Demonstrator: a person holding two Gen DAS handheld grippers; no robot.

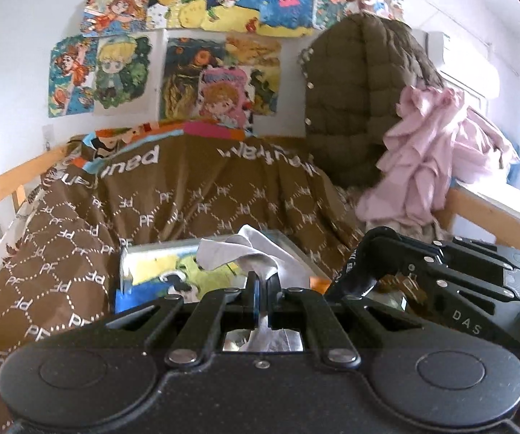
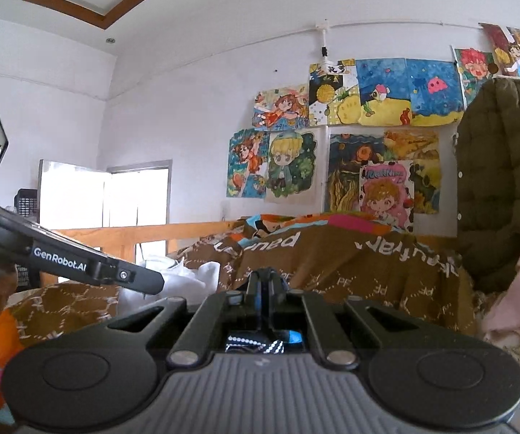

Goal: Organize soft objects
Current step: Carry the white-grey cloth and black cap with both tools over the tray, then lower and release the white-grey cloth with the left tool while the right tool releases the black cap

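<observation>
1. Containers first: honestly I can't make out a real bin or basket. The closest thing is a flat box with a shiny silver edge and a colourful cartoon print (image 1: 162, 271) lying on the bed, and I can't tell whether anything is inside it.
2. The bed is covered by a brown quilt with white dotted diamonds and "PF" lettering (image 1: 194, 199), with a light wooden bed rail (image 1: 3, 184) along the side.
3. The left tongs (image 1: 261, 285) are closed on a small crumpled piece of light grey cloth (image 1: 238, 253). The cloth sticks up and forward out of the tips, and a bit of it shows behind the jaws too, so it's pinched right between them, just above that cartoon box.
4. The right tongs (image 2: 264, 289) are closed as well, jaws pressed together. From the right wrist view I can't see anything sticking out of the tips.
5. In the left wrist view the right tongs sit just beside the left ones, pointing in toward the same spot.
6. Other soft stuff: an olive-green quilted puffer jacket (image 1: 353, 101) is propped upright at the far end of the bed, with a bunched pink fabric garment (image 1: 426, 152) heaped right beside it, touching it.
7. Colourful cartoon drawings (image 1: 202, 54) cover the white wall behind the bed.
</observation>
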